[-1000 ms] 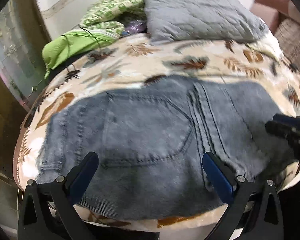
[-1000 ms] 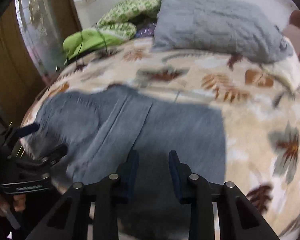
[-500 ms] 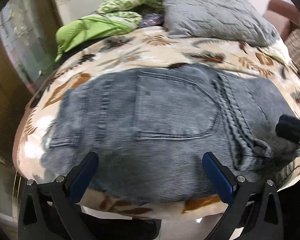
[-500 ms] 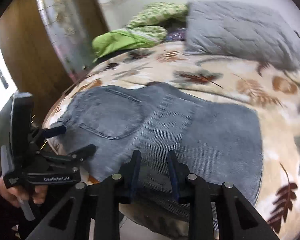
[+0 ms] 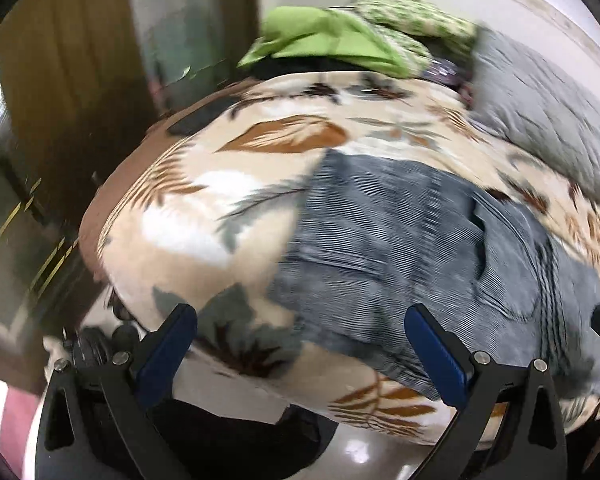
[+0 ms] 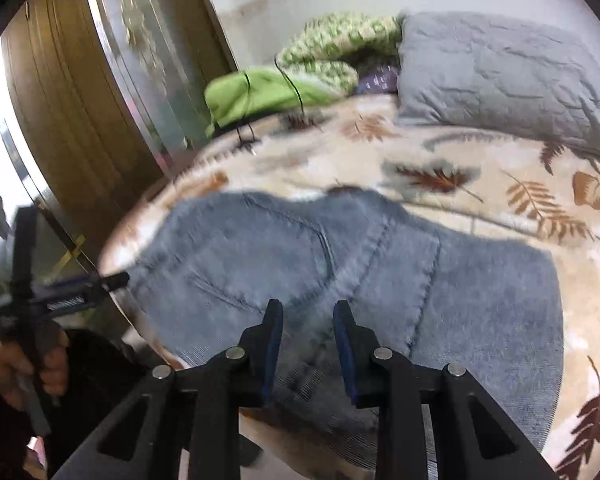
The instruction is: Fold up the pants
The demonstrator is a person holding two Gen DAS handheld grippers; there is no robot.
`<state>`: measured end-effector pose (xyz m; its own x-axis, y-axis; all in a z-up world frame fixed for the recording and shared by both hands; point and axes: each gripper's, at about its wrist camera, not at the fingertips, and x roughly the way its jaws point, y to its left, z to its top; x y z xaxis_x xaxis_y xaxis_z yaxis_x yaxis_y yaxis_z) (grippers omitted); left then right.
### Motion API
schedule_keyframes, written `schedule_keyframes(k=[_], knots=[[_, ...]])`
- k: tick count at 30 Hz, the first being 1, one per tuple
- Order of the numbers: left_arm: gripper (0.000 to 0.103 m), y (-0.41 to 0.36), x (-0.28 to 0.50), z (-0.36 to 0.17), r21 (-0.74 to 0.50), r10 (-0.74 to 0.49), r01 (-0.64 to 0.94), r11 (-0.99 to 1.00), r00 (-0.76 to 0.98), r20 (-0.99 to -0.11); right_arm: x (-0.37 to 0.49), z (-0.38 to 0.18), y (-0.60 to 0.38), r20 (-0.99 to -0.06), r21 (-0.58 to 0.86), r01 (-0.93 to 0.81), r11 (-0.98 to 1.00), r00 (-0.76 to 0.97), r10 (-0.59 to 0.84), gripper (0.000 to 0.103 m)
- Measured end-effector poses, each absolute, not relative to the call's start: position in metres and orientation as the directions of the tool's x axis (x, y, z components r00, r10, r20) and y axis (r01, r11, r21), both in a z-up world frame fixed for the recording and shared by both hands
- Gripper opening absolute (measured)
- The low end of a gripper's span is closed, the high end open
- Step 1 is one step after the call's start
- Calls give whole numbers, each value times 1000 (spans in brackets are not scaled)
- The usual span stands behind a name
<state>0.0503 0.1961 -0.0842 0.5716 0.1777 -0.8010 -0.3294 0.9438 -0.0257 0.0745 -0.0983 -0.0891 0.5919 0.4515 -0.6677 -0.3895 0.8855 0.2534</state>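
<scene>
Grey-blue corduroy pants (image 5: pixel 412 248) lie folded flat on the leaf-patterned blanket (image 5: pixel 228 184), back pocket up; they also show in the right wrist view (image 6: pixel 340 264). My left gripper (image 5: pixel 300 344) is wide open and empty, off the pants' left end, over the bed's near edge. It shows at the left in the right wrist view (image 6: pixel 100 282). My right gripper (image 6: pixel 307 322) has its jaws a narrow gap apart with nothing between them, just above the pants' near edge.
A grey quilted pillow (image 6: pixel 500 76) and green bedding (image 6: pixel 268 92) lie at the bed's far side. A wooden wardrobe with a mirrored door (image 6: pixel 112 80) stands left of the bed. The floor (image 5: pixel 352 452) lies below the near edge.
My left gripper has swung left and back off the pants, which now sit at the right of its view. My right gripper has pulled back slightly towards the near edge.
</scene>
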Motion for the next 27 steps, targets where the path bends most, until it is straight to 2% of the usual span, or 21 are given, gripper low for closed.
schedule_keyframes(k=[4,11,16,19,20,27], knots=[[103,218,49,-90,-107,125,-367,924,554,-823,77,-84,-94,-643,300,-398,867,587,492,30],[103,251,42,-102,-247,33,-458,854,522,-852,82,-88,-91,-650,325,-384,864,573,499,30],[103,252,47,-110,-350,-67,-461,815,525,-848,83,-94,-90,-667,328,-378,866,557,495,30],[88,254,53,-115,-377,-87,-472,797,528,-845,83,-97,-87,-676,319,-382,867,549,491,30],[82,256,57,-119,-413,-129,-474,778,522,-843,82,-97,-85,-677,315,-386,867,549,490,30],[82,250,62,-135,-549,-291,-469,691,515,-806,83,-102,-76,-688,307,-398,865,535,490,30]])
